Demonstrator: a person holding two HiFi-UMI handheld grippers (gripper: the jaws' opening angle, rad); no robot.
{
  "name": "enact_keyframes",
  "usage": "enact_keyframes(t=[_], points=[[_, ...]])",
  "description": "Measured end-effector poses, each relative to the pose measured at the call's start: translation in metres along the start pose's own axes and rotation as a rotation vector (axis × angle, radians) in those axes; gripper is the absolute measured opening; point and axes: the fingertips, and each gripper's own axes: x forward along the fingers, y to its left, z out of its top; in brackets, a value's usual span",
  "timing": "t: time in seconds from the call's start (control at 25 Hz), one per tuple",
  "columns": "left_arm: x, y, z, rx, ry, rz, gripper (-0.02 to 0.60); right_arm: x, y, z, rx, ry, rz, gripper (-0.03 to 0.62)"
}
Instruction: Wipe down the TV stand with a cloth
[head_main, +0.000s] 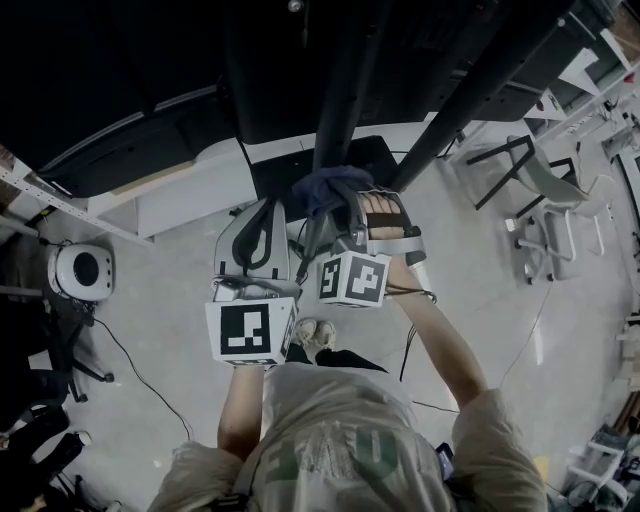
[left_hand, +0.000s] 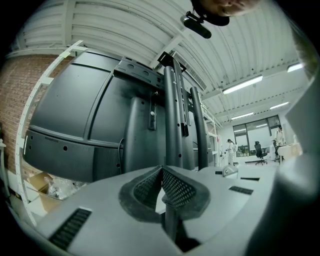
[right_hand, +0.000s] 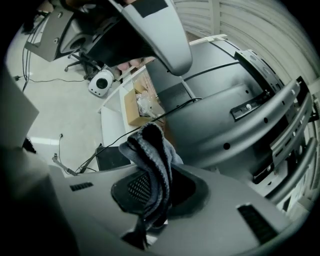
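Note:
The black TV stand has upright poles that carry the dark back of a TV, and a black base plate on the floor. A dark grey-blue cloth is bunched against the foot of the poles. My right gripper is shut on it. My left gripper hovers just left of the cloth, shut, with its pads together and nothing between them.
A white round device sits on the floor at the left, with cables trailing. A cardboard box lies under the TV. A grey chair stands to the right. A white rack rail crosses the left. People stand far off.

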Motion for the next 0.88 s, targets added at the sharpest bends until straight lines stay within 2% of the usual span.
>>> enact_keyframes(t=[0.32, 0.48, 0.64, 0.88], points=[[0.0, -0.001, -0.032, -0.038, 0.044, -0.005, 0.015, 0.016, 0.047, -0.016, 0.009, 0.038, 0.074, 0.057], [0.0, -0.004, -0.05, -0.086, 0.072, 0.005, 0.015, 0.025, 0.074, -0.025, 0.014, 0.051, 0.14, 0.057], [-0.001, -0.001, -0.071, -0.094, 0.111, 0.012, 0.014, 0.041, 0.101, -0.034, 0.053, 0.076, 0.196, 0.057], [-0.009, 0.005, -0.1, -0.132, 0.168, 0.036, 0.015, 0.056, 0.139, -0.045, 0.016, 0.105, 0.27, 0.057]])
